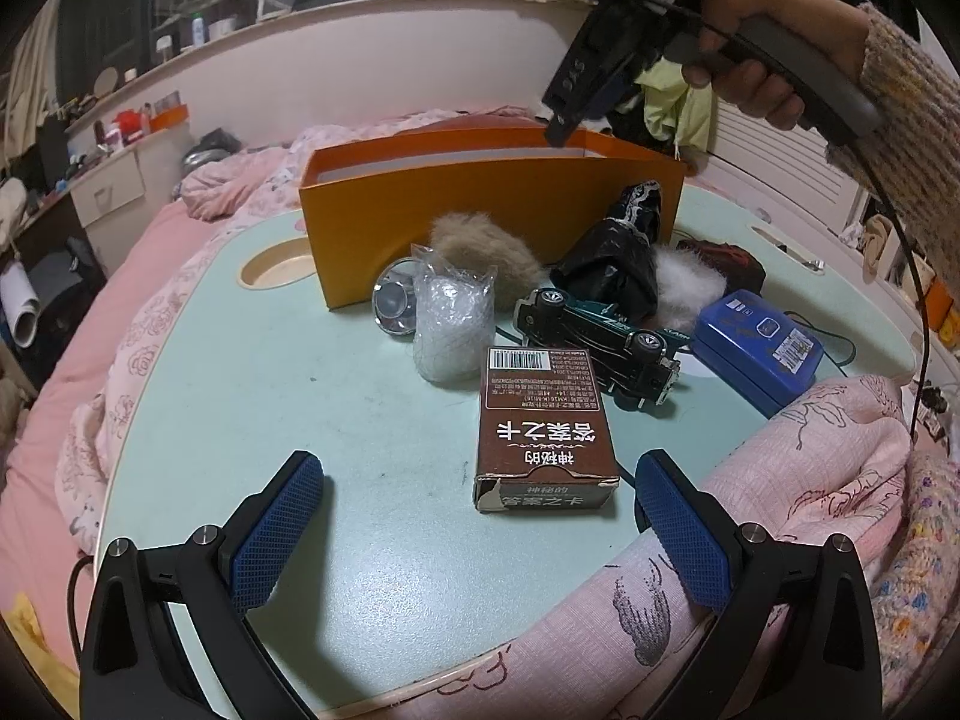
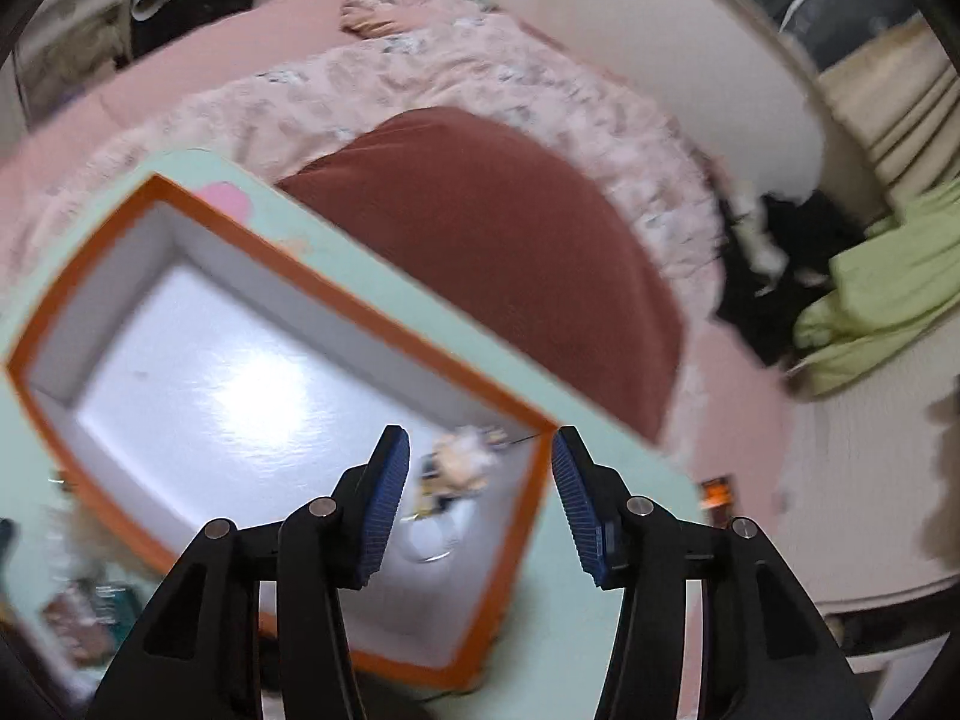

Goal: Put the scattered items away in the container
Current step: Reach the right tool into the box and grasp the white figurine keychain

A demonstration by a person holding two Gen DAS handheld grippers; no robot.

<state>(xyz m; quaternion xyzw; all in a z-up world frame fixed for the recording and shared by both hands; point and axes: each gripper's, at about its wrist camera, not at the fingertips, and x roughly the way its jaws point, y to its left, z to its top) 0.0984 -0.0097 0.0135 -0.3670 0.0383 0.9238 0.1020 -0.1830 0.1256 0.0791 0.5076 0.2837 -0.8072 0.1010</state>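
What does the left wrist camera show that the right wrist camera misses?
Only the left wrist view shows the brown card box, the toy car, the blue case and the hand holding the right gripper. Only the right wrist view shows the orange box's white inside and a small blurred item there. Both show the orange box on the green table.

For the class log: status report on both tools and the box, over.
Left tool open, low over table. Right tool open above orange box; one small item inside. Brown carton, toy car and the rest outside.
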